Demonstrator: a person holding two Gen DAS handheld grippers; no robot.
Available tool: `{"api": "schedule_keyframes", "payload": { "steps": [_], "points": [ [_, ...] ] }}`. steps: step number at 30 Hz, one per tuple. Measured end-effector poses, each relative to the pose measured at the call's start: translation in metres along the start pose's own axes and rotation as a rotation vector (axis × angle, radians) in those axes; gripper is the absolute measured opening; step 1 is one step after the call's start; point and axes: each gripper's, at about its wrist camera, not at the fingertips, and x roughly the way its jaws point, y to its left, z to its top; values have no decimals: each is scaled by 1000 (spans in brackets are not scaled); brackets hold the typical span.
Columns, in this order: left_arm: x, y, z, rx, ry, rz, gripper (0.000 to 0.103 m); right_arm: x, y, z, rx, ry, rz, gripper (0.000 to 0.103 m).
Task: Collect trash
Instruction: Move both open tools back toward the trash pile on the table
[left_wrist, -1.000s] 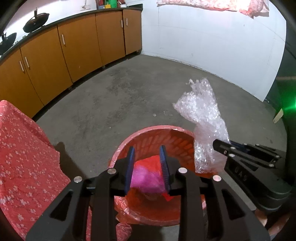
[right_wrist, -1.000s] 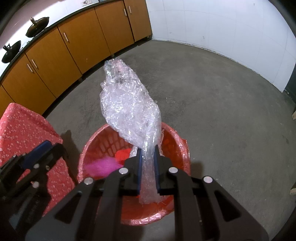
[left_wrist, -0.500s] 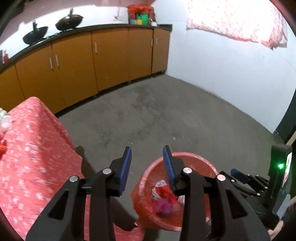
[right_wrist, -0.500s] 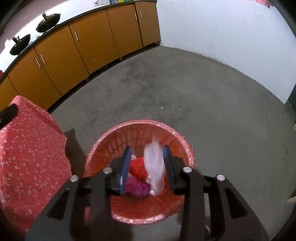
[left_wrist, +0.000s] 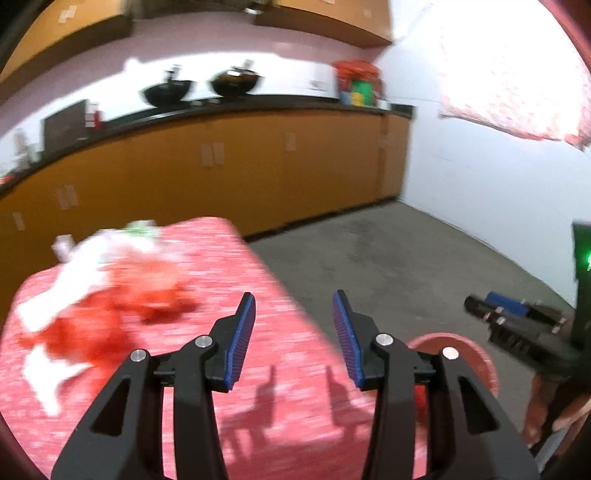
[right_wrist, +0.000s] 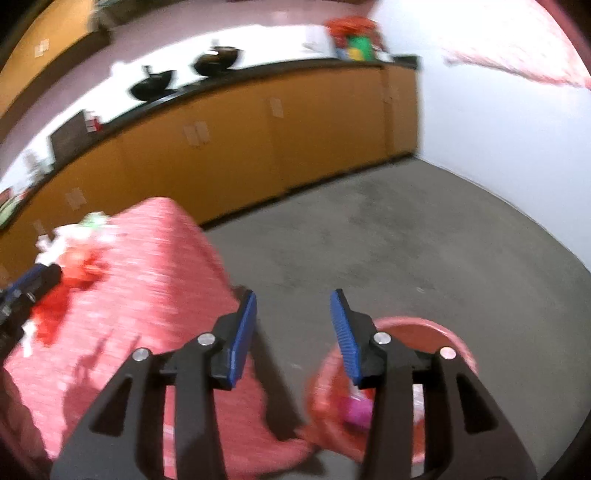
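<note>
Two grippers showed, each with its blue-padded fingers spread wide and holding nothing. At far left, a blurred heap of red and white trash lay on the table, which was draped in a red flowered cloth. The left gripper hung over the table's near right part, its fingers casting shadows on the cloth. Just right of the table, the red basket stood on the grey floor, its rim partly hidden behind the left gripper's right finger. In the right wrist view, the right gripper hovered above the gap between the table's edge and the basket, where pink and red scraps lay inside. Beyond, orange cabinets ran along the far wall under a dark counter carrying two black woks.
</note>
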Motion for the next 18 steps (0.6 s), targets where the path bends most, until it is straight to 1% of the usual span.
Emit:
{"api": "schedule_keyframes", "payload": {
  "steps": [2,3,4,5,7,9,12,13,15,16,18],
  "points": [
    [-15,35,-6,-17,-22,75,48,-1,42,6,-43,-3,66,43],
    [-20,49,-8,-22,-31,105,49,-2,55,8,-57,-1,89,43],
    [-28,67,-12,-28,-45,151,51,0,76,9,-78,4,122,43],
    [-36,84,-18,-36,-53,195,52,1,88,9,-89,8,139,43],
    [-45,113,-26,-62,-57,255,53,8,123,9,-124,22,184,43],
    [-50,143,-34,-98,-53,306,53,16,153,8,-149,33,208,43],
    [-57,177,-45,-150,-43,361,53,32,195,9,-182,39,232,44],
    [-59,187,-48,-167,-41,376,53,37,203,10,-189,39,234,44],
    [-63,203,-55,-196,-40,400,53,50,222,12,-208,40,236,56],
    [-63,211,-58,-212,-39,406,53,58,230,13,-215,45,237,60],
    [-63,225,-63,-234,-34,410,53,72,246,16,-225,55,237,62]
  ]
}}
